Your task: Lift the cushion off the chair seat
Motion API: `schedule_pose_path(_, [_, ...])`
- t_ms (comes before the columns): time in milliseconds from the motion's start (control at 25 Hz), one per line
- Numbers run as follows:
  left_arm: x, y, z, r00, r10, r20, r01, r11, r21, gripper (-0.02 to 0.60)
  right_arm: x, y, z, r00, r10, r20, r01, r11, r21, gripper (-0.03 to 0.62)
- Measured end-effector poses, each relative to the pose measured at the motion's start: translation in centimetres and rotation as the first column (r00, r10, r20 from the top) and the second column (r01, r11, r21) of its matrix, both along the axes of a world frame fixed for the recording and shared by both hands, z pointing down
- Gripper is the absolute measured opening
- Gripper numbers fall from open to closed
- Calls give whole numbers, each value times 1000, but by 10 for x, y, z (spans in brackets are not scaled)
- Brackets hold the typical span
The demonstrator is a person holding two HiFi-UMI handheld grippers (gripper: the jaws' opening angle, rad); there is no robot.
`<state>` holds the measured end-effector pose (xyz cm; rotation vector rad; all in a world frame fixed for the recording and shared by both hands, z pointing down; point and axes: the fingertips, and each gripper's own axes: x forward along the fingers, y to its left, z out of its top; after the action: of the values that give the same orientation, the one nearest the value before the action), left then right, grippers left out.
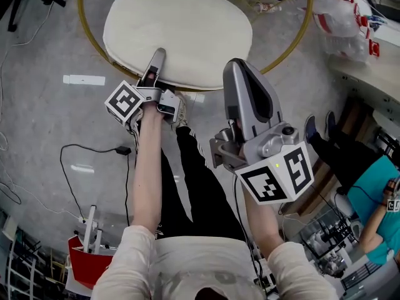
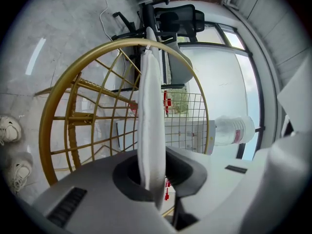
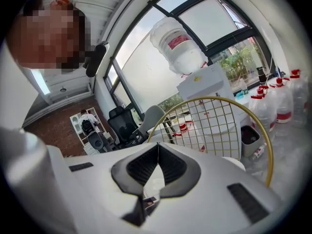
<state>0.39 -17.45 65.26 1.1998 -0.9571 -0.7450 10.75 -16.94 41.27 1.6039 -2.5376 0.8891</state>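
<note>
one view alone shows left claw [image 2: 152, 167] pinching cushion [image 2: 150, 106]; right claw [image 3: 157, 150] closed, empty.

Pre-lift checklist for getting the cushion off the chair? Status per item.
1. Left gripper shut on the near edge of the cream oval cushion: ok.
2. Bite depth: ok. In the left gripper view the cushion's edge runs well in between the pads.
3. Right gripper helping: not ok. It is shut on nothing and held off the cushion.
4. Cushion top free of loose things: ok.
5. Cushion free of the gold wire chair frame: cannot tell. The head view shows it over the seat, inside the rim.
</note>
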Motion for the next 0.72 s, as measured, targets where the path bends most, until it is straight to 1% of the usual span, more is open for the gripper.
schedule_pose_path(80, [-3, -4, -17, 1000, -10, -19, 10, 1000, 14, 44, -6, -1, -14, 1000, 8, -12, -8, 1000, 13, 17])
schedule_pose_path(200, [-6, -4, -44, 1000, -2, 6, 2, 1000, 12, 41, -9, -2, -45, 999, 24, -38, -22, 999, 38, 17])
schedule_pose_path(280, [-10, -10, -66, 999, 14, 36, -15, 1000, 24, 41, -8, -7, -69, 998, 49, -49, -45, 996, 71, 17])
schedule_pose_path(360, [-16, -32, -99, 998, 24, 59, -28, 997, 78, 41, -5, -21, -99, 995, 84, -50, -77, 988, 135, 17])
schedule_pose_path(480, [-25, -64, -173, 996, 19, 85, -34, 984, 173, 41, -2, -39, -161, 990, 133, -46, -119, 967, 226, 17])
schedule_pose_path(560, [-31, -70, -234, 993, 11, 116, -37, 973, 230, 41, -1, -39, -209, 986, 157, -63, -135, 953, 270, 17])
schedule_pose_path(600, [-34, -72, -268, 990, 5, 143, -43, 964, 262, 41, -1, -37, -234, 983, 168, -72, -140, 945, 296, 17])
schedule_pose_path(640, [-37, -77, -304, 983, -1, 185, -56, 952, 302, 41, -1, -36, -259, 981, 179, -78, -144, 933, 329, 17])
schedule_pose_path(680, [-41, -85, -342, 970, -11, 245, -79, 933, 352, 41, -2, -35, -287, 979, 191, -79, -148, 915, 376, 17])
schedule_pose_path(720, [-45, -97, -382, 948, -29, 317, -109, 905, 411, 41, -3, -36, -317, 976, 206, -73, -154, 886, 437, 17])
